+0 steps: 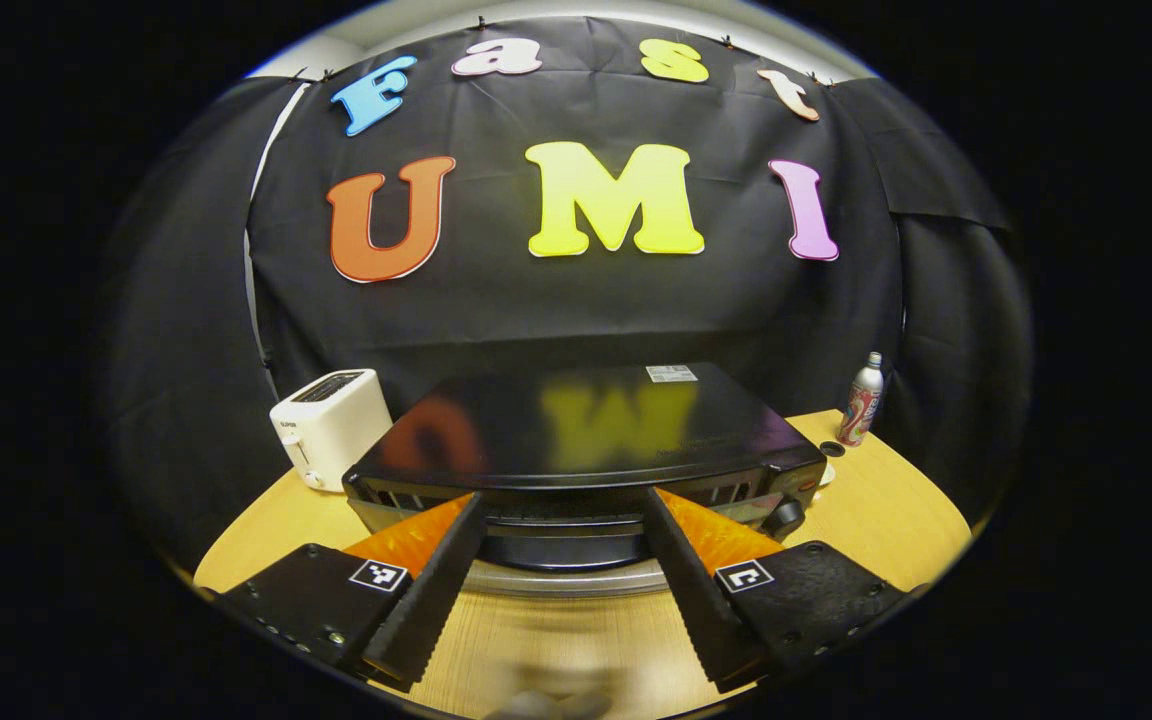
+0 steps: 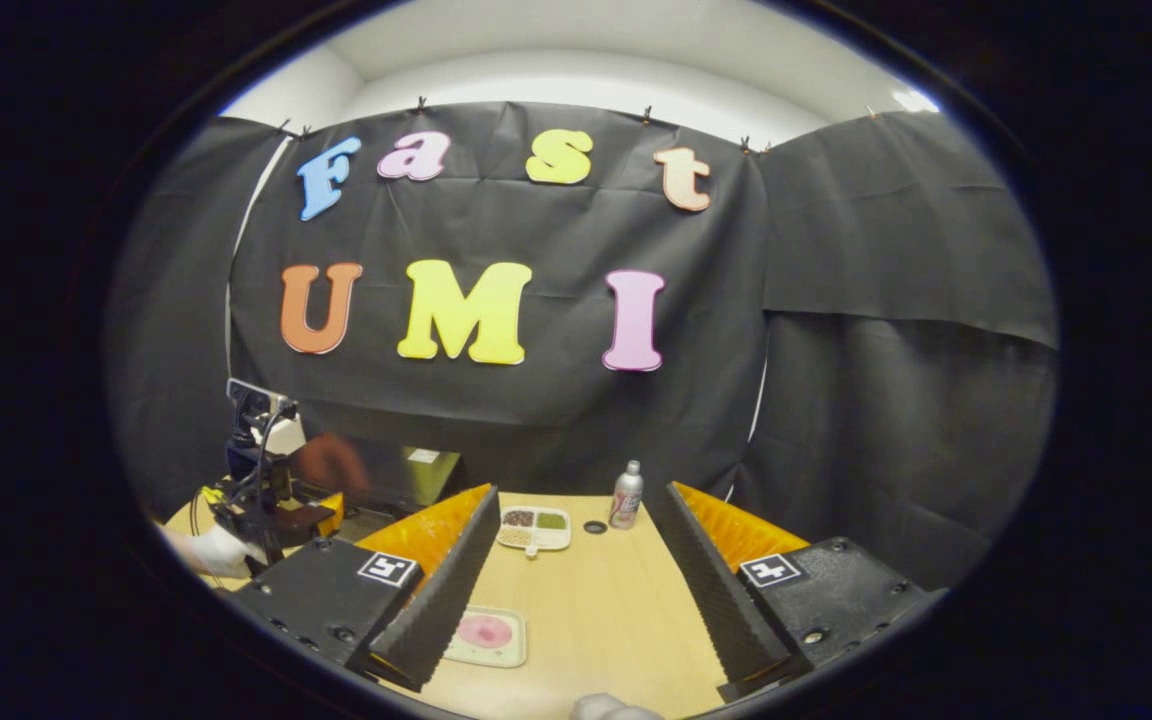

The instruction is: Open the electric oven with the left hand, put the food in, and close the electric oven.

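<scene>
In the left gripper view, the left claw (image 1: 564,520) is pointing straight at the black oven (image 1: 586,440), which is sitting in the middle of the frame on the wooden bench (image 1: 896,510). Its two fingers are standing well apart, and their tips are lying at the oven's front edge, one on each side of the door's top; whether they are touching it I cannot tell. A white toaster (image 1: 331,425) is standing just left of the oven, and a small bottle (image 1: 861,400) is standing to the right.

In the right gripper view, the right claw (image 2: 576,500) is hanging open over the bench (image 2: 606,610), gripping nothing. A small tray with pink food (image 2: 486,635) is lying low in the frame, just beside the left finger. A divided tray (image 2: 534,527) and the bottle (image 2: 625,495) are sitting farther back between the fingers. The oven (image 2: 406,475) is showing at the left.
</scene>
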`<state>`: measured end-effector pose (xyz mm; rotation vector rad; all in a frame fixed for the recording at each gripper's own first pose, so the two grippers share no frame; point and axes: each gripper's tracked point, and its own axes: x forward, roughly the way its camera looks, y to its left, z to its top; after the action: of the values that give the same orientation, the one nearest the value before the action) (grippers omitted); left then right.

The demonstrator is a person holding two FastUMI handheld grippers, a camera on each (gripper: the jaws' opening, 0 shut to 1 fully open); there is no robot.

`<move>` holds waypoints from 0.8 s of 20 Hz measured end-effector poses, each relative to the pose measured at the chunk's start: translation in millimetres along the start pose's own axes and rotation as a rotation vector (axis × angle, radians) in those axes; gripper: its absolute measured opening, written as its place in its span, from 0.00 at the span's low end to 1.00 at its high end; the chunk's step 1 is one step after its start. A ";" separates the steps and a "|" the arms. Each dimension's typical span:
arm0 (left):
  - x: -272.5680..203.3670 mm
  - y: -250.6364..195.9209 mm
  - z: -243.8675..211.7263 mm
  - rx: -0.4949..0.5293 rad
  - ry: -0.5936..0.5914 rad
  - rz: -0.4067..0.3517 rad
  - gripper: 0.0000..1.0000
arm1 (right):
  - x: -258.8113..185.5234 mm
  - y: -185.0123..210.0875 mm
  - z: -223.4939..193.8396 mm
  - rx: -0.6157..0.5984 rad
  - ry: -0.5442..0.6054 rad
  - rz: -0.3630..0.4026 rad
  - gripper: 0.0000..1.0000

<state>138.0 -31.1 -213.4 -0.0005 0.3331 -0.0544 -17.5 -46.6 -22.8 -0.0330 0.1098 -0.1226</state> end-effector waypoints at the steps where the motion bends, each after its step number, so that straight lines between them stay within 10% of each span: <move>1: -4.9 0.4 -3.7 -0.003 0.005 -0.001 0.96 | -0.5 0.7 0.5 0.003 -0.003 0.003 1.00; 16: -76.0 -7.7 -100.8 -0.005 0.162 -0.035 0.96 | -17.4 20.9 -26.9 0.014 0.033 0.042 1.00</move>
<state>32.9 -33.8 -283.7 -0.0071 0.4948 -0.0884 -35.1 -24.5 -48.5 -0.0143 0.1427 -0.0821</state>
